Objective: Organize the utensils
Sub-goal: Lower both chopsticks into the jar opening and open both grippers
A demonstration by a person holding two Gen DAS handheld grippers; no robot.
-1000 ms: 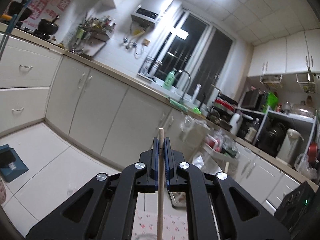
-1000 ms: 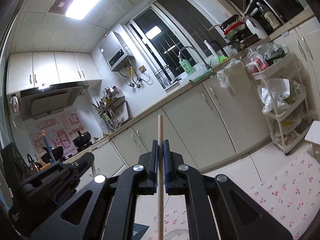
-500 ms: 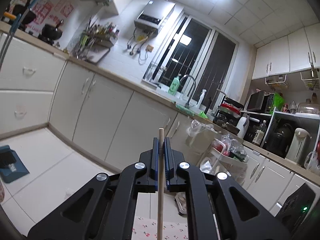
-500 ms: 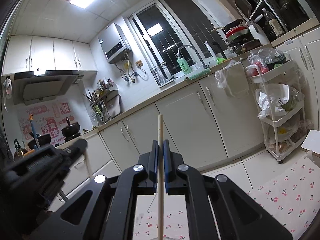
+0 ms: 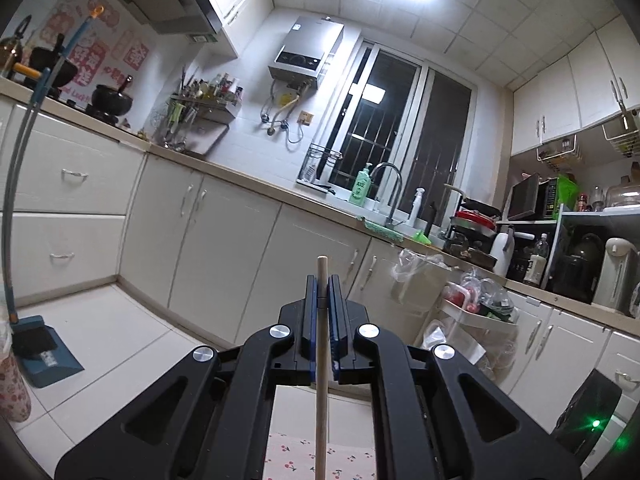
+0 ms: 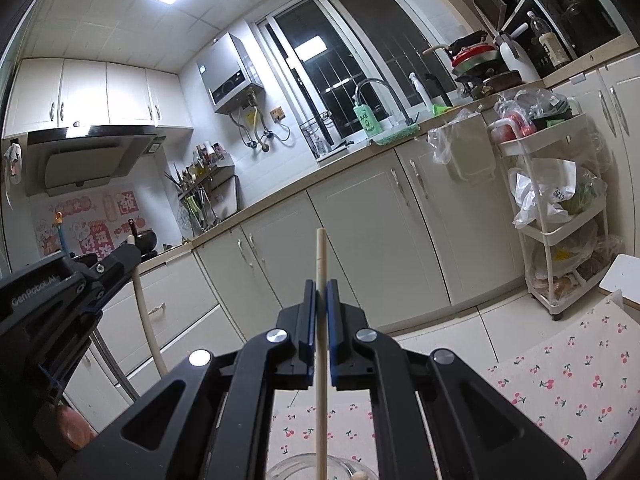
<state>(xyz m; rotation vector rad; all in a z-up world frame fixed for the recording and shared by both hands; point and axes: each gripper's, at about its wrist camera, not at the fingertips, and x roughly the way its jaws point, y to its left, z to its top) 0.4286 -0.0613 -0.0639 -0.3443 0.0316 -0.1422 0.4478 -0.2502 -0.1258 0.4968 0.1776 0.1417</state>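
Observation:
My left gripper [image 5: 322, 280] is shut on a thin wooden chopstick [image 5: 321, 400] that runs upright between its pads, tip just above them. My right gripper [image 6: 320, 284] is shut on a second wooden chopstick [image 6: 321, 360], also upright. Its lower end reaches down to a clear glass jar [image 6: 304, 468] at the bottom edge of the right wrist view. The left gripper [image 6: 128, 254] also shows at the left of that view, holding its chopstick [image 6: 148, 320]. Both grippers are raised and point at the kitchen cabinets.
A cherry-print tablecloth [image 6: 560, 392] lies below the grippers. A counter with a sink tap [image 5: 386, 192] and white cabinets [image 5: 224, 272] runs across the room. A white trolley [image 6: 560, 216] with bags stands at the right. A blue dustpan [image 5: 40, 356] sits on the floor at left.
Both grippers have tilted upward, so more wall and ceiling show. The left gripper has swung into clearer sight at the left of the right wrist view. Both chopsticks stay gripped.

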